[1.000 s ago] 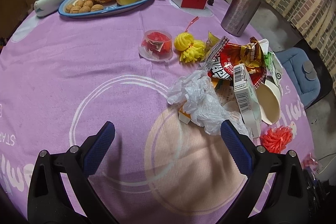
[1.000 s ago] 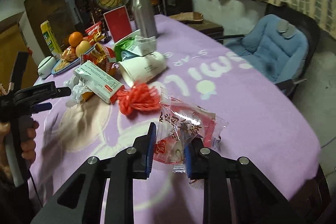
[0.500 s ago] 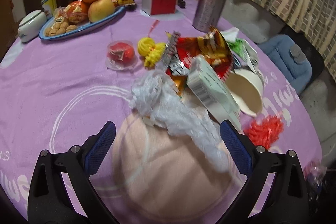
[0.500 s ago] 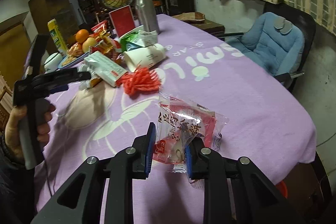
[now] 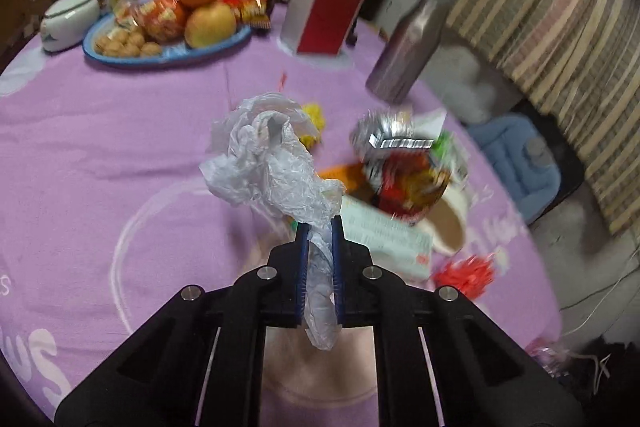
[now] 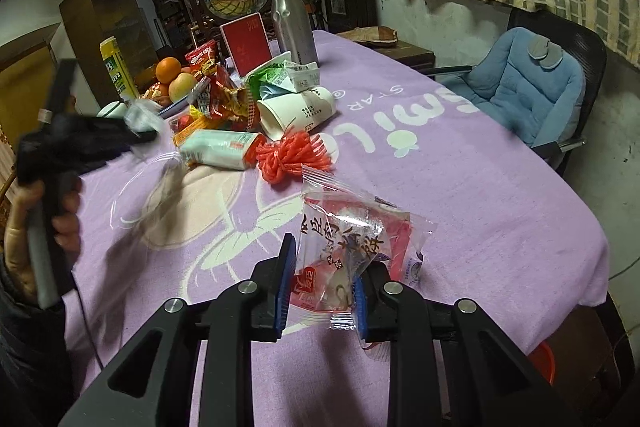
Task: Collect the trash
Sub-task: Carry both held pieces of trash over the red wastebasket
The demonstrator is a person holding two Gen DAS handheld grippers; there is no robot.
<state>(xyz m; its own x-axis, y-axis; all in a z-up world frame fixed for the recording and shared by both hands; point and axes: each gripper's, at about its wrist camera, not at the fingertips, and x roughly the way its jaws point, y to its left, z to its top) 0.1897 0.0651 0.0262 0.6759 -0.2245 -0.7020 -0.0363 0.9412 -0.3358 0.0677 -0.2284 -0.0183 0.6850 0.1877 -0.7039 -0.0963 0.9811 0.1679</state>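
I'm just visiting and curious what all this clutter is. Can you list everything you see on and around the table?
plastic bag: one, clear-white, crumpled, clamped in the left tongs
snack packet: one, clear and red, clamped in the right tongs
red string bundle: one, on the cloth beside the white box
white box: one, red end, lying flat
paper cup: one, white, on its side
red snack wrapper: one, crumpled, in the pile
green carton: one, behind the cup
metal bottle: one, silver, upright
red card box: one, upright
fruit plate: one, blue rim, far side
tablecloth: one, purple
chair: one, blue cushion
left tongs: shut on the bag
right tongs: shut on the packet
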